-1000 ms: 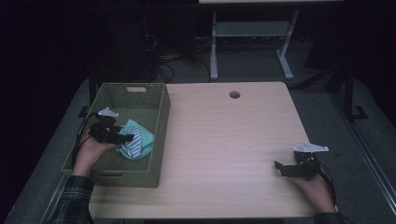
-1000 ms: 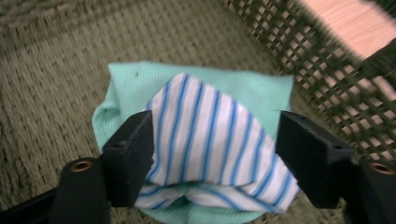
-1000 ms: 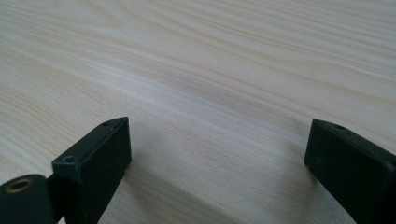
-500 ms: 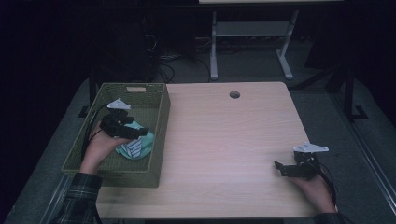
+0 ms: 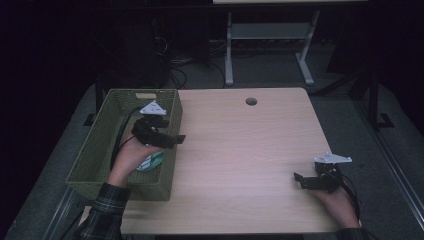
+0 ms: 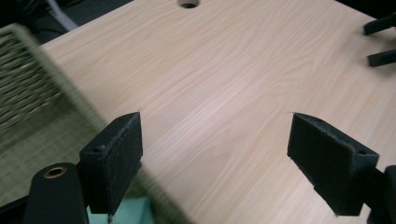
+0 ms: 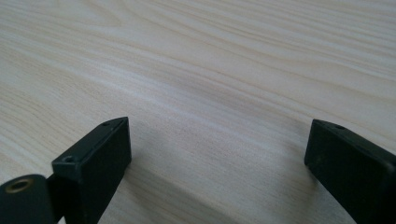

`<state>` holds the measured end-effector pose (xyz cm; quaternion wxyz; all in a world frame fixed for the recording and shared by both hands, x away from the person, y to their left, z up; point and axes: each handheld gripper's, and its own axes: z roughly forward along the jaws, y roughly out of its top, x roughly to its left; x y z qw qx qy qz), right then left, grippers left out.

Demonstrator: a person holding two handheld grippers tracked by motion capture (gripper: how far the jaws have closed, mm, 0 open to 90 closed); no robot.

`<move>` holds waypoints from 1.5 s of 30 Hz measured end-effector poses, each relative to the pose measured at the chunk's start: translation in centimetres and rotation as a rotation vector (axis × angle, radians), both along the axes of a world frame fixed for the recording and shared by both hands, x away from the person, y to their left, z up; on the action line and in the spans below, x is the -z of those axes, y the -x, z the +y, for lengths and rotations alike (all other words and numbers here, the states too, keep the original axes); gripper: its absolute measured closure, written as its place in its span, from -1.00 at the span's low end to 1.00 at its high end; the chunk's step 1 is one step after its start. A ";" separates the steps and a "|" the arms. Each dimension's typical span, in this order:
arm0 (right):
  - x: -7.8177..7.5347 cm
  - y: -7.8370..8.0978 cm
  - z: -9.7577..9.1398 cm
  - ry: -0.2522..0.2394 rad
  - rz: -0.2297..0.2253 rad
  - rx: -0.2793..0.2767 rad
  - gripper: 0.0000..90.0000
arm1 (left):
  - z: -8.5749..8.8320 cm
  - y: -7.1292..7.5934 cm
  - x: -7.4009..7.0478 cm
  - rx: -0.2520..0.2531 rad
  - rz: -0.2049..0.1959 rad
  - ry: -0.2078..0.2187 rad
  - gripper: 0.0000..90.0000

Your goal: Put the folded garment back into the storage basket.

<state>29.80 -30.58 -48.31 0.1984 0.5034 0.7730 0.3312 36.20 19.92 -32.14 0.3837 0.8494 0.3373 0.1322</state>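
High view has the pale green striped cloth (image 5: 151,162) lying on the floor of the woven green basket (image 5: 100,150), near the basket's right wall and at the counter's (image 5: 240,150) left edge, mostly covered by the left hand (image 5: 131,155). Left claw (image 5: 172,139) hangs just over that wall's rim, pointing toward the counter's middle; its jaws have just been opening and stand wide with nothing between them, so the cloth looks released. Risk from here, as I judge it: a low sweep could knock the rim and shove the light basket toward the counter's left edge, or the trailing cable could snag the cloth and drag it out. Right claw (image 5: 306,181) rests near the counter's front right corner, jaws spread wide and empty. Hard to read: the cloth's shape and folds, with one blurred teal corner in the left gripper view; the basket rim there is motion-smeared, and the room beyond the counter is dark.
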 end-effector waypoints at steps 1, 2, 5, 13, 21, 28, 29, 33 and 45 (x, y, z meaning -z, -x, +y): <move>0.0 0.0 0.0 0.000 -0.001 -0.001 -0.85 | -0.4 0.0 0.0 0.006 0.002 0.002 -0.61; 0.0 0.0 0.0 0.000 -0.001 -0.001 -0.85 | -0.9 0.1 0.1 0.011 0.007 0.010 -0.61; 0.0 0.0 0.0 0.000 0.000 -0.001 -0.85 | -2.4 0.3 0.4 0.033 0.008 0.013 -0.61; 0.0 0.0 0.0 0.000 0.000 -0.003 -0.85 | -5.7 0.9 1.5 0.087 0.006 -0.007 -0.61; 0.0 0.0 0.0 -0.001 0.000 -0.003 -0.85 | -8.1 1.5 3.5 0.118 0.013 -0.028 -0.61; 0.0 0.0 0.0 -0.002 0.001 -0.003 -0.85 | -9.6 1.9 5.2 0.133 0.010 -0.040 -0.61; 0.0 0.0 0.0 -0.001 0.001 -0.004 -0.85 | -9.8 2.0 5.6 0.137 0.009 -0.048 -0.61; 0.0 0.0 0.0 0.000 0.001 -0.004 -0.85 | -10.5 2.2 6.9 0.136 0.013 -0.056 -0.61; 0.0 0.0 0.0 -0.001 0.001 -0.005 -0.85 | -12.0 2.4 11.5 0.150 0.035 -0.097 -0.62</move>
